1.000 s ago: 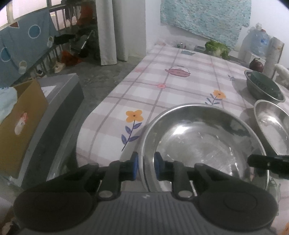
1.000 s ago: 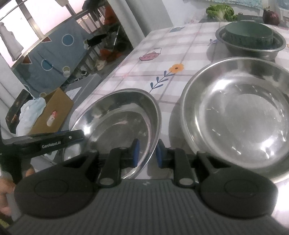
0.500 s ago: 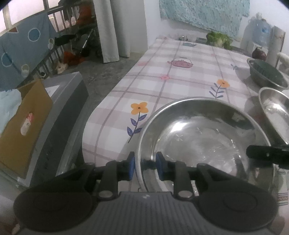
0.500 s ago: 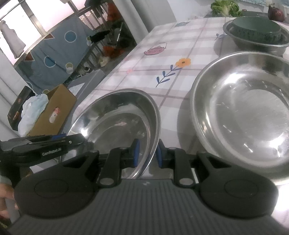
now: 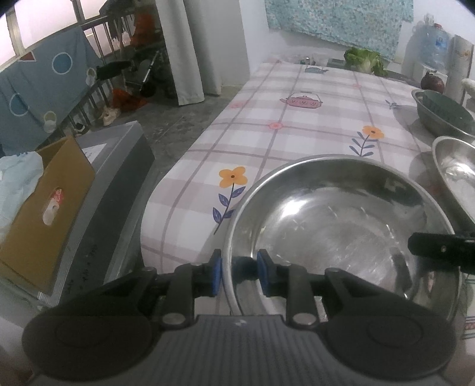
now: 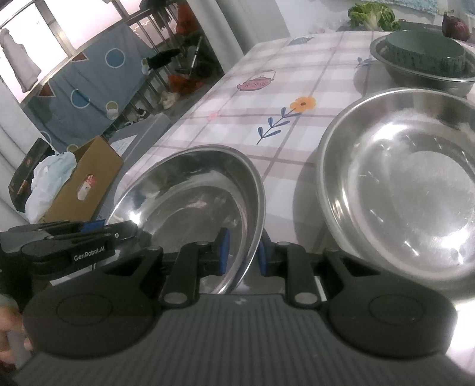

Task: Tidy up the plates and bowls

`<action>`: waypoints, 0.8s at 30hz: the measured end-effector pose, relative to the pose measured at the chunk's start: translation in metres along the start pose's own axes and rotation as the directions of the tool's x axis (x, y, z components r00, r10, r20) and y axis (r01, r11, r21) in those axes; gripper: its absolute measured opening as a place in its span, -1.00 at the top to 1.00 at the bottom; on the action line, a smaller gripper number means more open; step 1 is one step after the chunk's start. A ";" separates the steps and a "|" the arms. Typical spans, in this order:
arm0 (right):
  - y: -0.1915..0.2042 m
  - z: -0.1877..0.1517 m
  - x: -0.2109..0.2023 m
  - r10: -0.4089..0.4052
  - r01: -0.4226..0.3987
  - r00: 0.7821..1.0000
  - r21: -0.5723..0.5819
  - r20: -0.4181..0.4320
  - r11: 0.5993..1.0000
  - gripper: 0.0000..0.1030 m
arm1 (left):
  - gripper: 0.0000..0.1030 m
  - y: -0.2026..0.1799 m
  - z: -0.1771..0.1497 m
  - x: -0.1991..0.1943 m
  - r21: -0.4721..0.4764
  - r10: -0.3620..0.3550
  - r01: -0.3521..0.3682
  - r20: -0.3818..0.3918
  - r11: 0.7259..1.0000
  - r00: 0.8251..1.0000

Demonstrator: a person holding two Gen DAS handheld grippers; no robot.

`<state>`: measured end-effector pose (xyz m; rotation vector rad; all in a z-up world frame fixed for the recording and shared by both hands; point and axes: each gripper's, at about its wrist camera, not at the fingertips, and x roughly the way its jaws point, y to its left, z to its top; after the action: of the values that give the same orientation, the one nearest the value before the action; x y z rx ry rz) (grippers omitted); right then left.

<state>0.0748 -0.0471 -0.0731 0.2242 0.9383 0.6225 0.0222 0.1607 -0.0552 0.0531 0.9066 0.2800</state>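
Note:
A steel bowl (image 5: 341,225) sits at the near corner of the flowered table, and both grippers are at its rim. My left gripper (image 5: 239,276) straddles the near-left rim. Its jaws stand slightly apart, and a gap shows between the right pad and the bowl's wall. My right gripper (image 6: 242,255) is shut on the same bowl (image 6: 190,202) at its right rim. The left gripper (image 6: 118,230) shows at the far side of the bowl in the right wrist view. A larger steel bowl (image 6: 409,184) stands just to the right.
A steel basin (image 6: 415,77) holding a green bowl (image 6: 424,53) stands at the back right, with a red onion (image 6: 455,26) and greens (image 6: 371,14) beyond it. Left of the table's edge (image 5: 166,190) are a grey bin (image 5: 118,190) and a cardboard box (image 5: 50,202).
My left gripper's jaws have spread a little around the rim. My right gripper has kept its grip, and the bowl has barely moved.

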 end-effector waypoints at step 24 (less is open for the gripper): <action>0.003 0.001 -0.001 0.004 -0.004 1.000 0.000 0.003 1.000 0.61 | 0.48 0.001 0.001 -0.005 -0.010 0.010 -0.010 0.017 1.000 1.000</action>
<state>0.0745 -0.0453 -0.0704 0.2266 0.9351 0.6254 0.0193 0.1601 -0.0504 0.0508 0.8877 0.2934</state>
